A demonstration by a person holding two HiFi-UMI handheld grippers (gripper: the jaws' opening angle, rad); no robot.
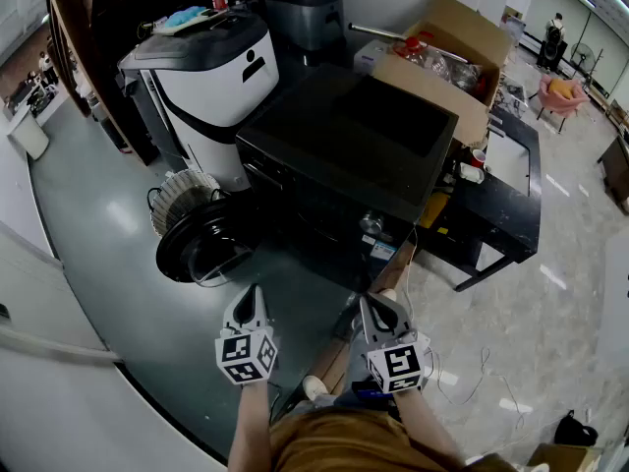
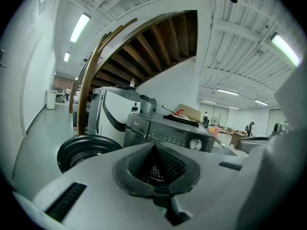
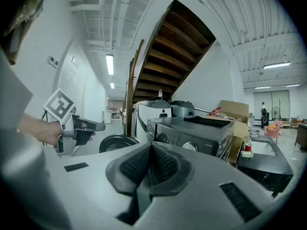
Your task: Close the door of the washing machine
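The black front-loading washing machine [image 1: 344, 146] stands in the middle of the head view, its round door [image 1: 201, 249] swung wide open to the left, low by the floor. My left gripper [image 1: 254, 295] is shut and empty, a short way in front of the door. My right gripper [image 1: 373, 305] is also shut and empty, before the machine's front right corner. In the left gripper view the door [image 2: 84, 152] and the control panel [image 2: 168, 135] lie beyond the shut jaws. The right gripper view shows the machine [image 3: 192, 131], the door [image 3: 117, 142] and the left gripper [image 3: 79, 128].
A white and grey appliance [image 1: 211, 77] stands left of the washer, a round white fan-like part [image 1: 182, 195] at its foot. An open cardboard box [image 1: 447, 52] and a low black table [image 1: 501, 205] are on the right. A white wall [image 1: 39, 293] runs along the left.
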